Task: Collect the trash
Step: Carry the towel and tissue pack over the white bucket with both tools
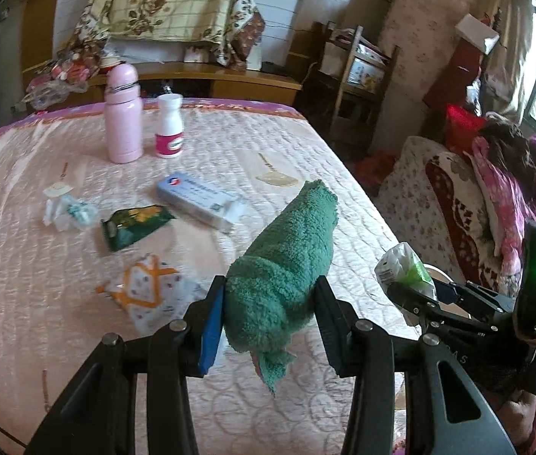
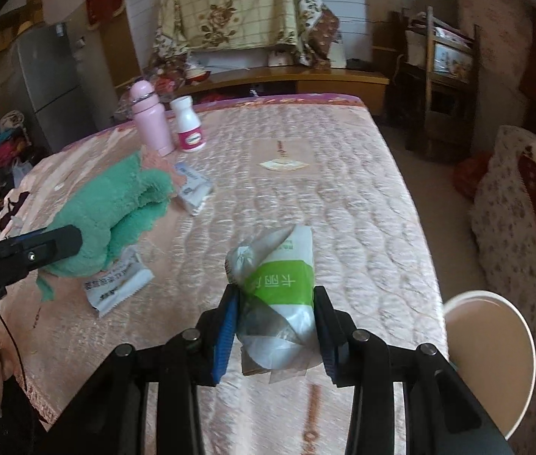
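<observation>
Over the quilted pink bedspread, in the left wrist view: left gripper clamped partway on a rolled green terry towel, lifted clear. Left on that bedspread: crumpled white tissue, dark green snack wrapper, orange-patterned white packet, grey-white tissue pack; at its far end, pink steel flask and white pill bottle.

Above the same bedspread, in the right wrist view: right gripper pinching a crumpled white-and-green plastic wrapper, jaws partly parted. White round bin just past the bedspread's right edge. Collection judged barely begun. Cluttered bedroom; wooden bench beyond.
</observation>
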Action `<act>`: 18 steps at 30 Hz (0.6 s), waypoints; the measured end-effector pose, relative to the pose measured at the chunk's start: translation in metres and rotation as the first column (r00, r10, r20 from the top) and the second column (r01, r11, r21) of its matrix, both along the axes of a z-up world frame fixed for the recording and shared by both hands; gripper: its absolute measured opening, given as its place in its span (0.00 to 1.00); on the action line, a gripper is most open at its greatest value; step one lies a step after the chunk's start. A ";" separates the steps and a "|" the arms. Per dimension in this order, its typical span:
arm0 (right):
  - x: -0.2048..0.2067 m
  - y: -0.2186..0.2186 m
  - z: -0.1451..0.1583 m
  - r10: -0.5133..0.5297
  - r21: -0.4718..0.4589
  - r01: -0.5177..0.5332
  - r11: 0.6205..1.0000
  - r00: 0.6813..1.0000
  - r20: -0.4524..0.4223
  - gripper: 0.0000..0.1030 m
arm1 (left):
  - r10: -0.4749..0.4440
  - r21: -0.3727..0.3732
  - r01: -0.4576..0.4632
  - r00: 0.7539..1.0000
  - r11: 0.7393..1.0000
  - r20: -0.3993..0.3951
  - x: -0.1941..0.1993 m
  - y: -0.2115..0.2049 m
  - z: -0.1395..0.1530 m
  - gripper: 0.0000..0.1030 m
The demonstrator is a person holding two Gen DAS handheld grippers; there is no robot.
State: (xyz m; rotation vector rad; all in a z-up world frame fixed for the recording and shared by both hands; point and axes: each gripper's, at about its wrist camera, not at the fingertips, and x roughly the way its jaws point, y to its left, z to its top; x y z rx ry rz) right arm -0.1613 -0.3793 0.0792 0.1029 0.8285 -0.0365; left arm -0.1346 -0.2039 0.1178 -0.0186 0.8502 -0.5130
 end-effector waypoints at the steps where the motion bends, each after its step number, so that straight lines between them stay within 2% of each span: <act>1: -0.003 -0.004 0.000 -0.010 -0.001 0.010 1.000 1.000 0.000 0.41 | -0.011 0.006 0.011 1.000 1.000 0.003 -0.001 -0.007 0.000 0.45; 11: -0.035 -0.051 0.002 -0.120 0.002 0.120 0.993 0.993 -0.001 0.41 | -0.113 0.026 0.113 0.994 0.993 0.010 -0.011 -0.060 -0.001 0.45; 18: -0.058 -0.090 0.001 -0.209 0.000 0.209 0.978 0.978 -0.013 0.42 | -0.200 0.027 0.200 0.980 0.979 -0.003 -0.021 -0.105 -0.005 0.45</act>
